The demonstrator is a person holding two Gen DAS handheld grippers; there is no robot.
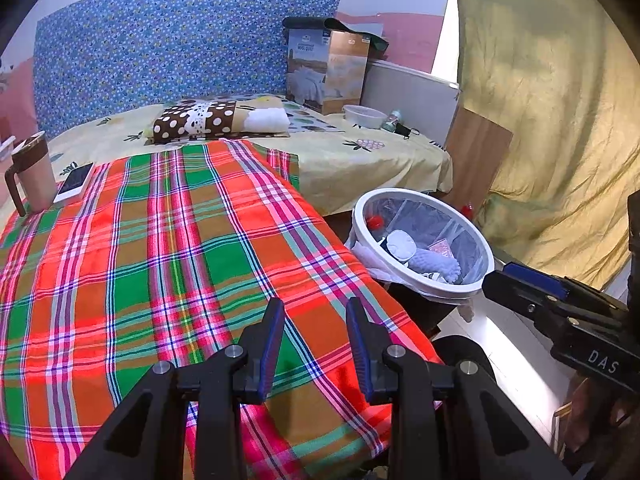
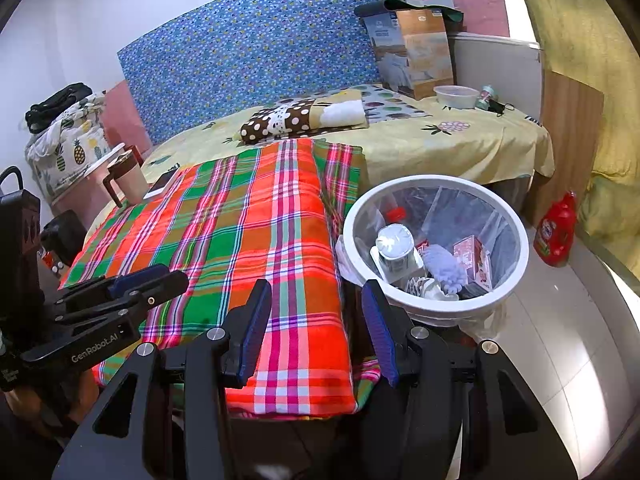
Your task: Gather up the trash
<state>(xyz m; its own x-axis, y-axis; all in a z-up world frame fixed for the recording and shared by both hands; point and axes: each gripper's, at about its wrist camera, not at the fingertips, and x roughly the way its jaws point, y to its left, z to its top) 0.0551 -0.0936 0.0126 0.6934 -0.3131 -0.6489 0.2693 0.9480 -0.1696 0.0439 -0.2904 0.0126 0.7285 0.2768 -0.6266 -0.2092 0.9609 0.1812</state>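
Note:
A white trash bin (image 1: 420,200) (image 2: 436,184) with a clear liner stands on the floor right of the plaid-covered table (image 1: 180,260) (image 2: 248,232). It holds a foil-topped cup (image 2: 394,240), a pale lilac glove (image 2: 444,266), a red-capped bottle (image 2: 396,213) and red-white packets (image 2: 472,256). My left gripper (image 1: 315,312) is open and empty over the plaid cloth near its front edge. My right gripper (image 2: 316,292) is open and empty at the cloth's right corner, just left of the bin.
A brown-and-beige mug (image 1: 34,172) (image 2: 126,178) and a phone (image 1: 76,182) (image 2: 162,186) sit at the table's far left. Behind is a bed with a plastic bowl (image 2: 456,96), a small bottle (image 2: 486,96) and a box (image 2: 412,52). A red detergent bottle (image 2: 556,232) stands on the floor.

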